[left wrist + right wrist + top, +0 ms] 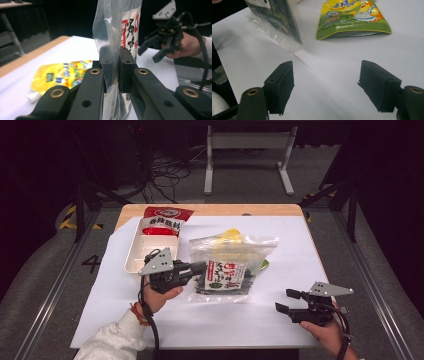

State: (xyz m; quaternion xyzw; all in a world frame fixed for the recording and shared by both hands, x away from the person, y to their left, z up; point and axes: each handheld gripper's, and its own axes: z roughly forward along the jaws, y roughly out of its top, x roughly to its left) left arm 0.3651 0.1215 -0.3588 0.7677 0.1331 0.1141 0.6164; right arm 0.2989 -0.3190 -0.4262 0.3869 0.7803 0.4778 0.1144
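1. The left claw (202, 266) is clenched on the edge of the clear plastic bag with a red, white and dark printed label (227, 270), near the middle of the white-covered counter (280, 315).
2. The bag's free end rests on the counter beside a yellow-green spouted pouch (352, 17).
3. The right claw (285, 301) is released, holding nothing, near the counter's near right corner.
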